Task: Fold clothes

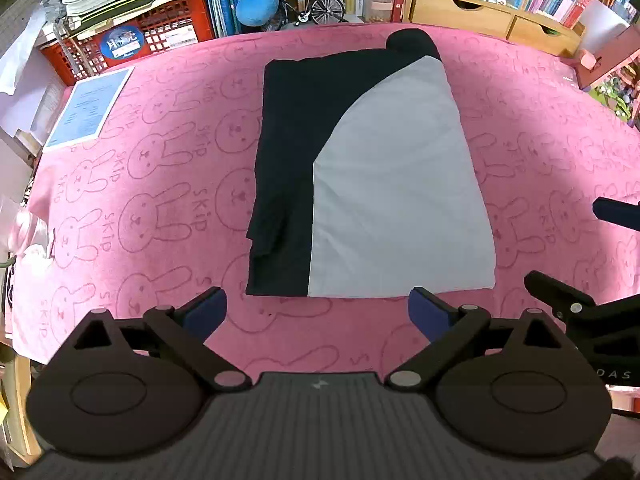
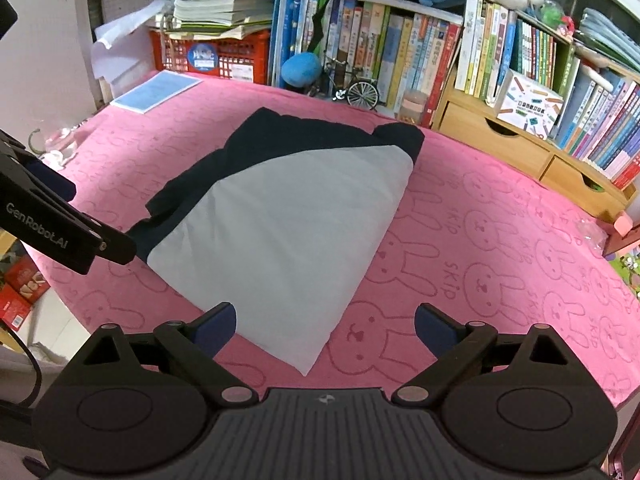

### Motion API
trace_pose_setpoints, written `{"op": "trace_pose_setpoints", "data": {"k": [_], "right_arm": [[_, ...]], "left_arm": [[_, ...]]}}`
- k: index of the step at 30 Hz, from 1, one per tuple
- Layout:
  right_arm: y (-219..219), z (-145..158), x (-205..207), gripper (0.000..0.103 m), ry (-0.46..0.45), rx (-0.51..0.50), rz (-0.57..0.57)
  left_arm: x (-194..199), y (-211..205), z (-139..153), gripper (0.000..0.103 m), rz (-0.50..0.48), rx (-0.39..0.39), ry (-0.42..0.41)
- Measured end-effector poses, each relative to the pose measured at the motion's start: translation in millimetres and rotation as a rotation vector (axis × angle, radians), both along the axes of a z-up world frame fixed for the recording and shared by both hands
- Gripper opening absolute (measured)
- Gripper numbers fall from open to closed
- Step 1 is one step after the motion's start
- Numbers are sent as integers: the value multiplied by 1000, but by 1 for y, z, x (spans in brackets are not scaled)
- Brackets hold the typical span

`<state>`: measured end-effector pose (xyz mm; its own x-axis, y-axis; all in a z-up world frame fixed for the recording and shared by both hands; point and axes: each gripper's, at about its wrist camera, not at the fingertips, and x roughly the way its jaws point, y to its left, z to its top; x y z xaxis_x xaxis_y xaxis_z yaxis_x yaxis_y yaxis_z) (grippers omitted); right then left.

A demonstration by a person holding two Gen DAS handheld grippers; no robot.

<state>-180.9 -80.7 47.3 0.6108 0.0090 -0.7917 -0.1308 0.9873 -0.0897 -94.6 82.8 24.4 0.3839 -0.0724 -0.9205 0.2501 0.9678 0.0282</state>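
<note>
Pink bunny cloth (image 1: 160,184), folded garment (image 1: 380,184) lying just beyond both empty, wide-open jaws

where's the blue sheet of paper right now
The blue sheet lies flat at the far left of the pink cloth, left of the folded garment and just in front of the red crate; the right wrist view shows it there too.

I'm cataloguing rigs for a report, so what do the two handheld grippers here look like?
Both match. The left gripper and right gripper have matte black linkage arms with silver pivot pins, round black housings and a ribbed grey body bearing a small logo. The fingertips carry dark blue pads. White "GenRobot.AI" lettering runs along the left one's side in the right wrist view, where a black cable hangs.
</note>
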Motion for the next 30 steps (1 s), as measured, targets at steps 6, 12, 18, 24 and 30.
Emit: {"op": "trace_pose_setpoints", "data": {"k": [6, 12, 18, 24, 30], "right_arm": [[9, 10, 2, 97, -31, -9, 17], [14, 17, 4, 98, -37, 20, 20], [19, 24, 8, 103, -29, 42, 37], [27, 28, 9, 103, -25, 34, 61], [29, 26, 9, 103, -12, 30, 44]], "left_arm": [[0, -1, 4, 102, -33, 2, -14], [1, -1, 8, 103, -65, -3, -36], [3, 2, 12, 103, -76, -32, -38], [4, 2, 15, 103, -88, -91, -12], [-1, -4, 14, 103, -106, -42, -13]]}}
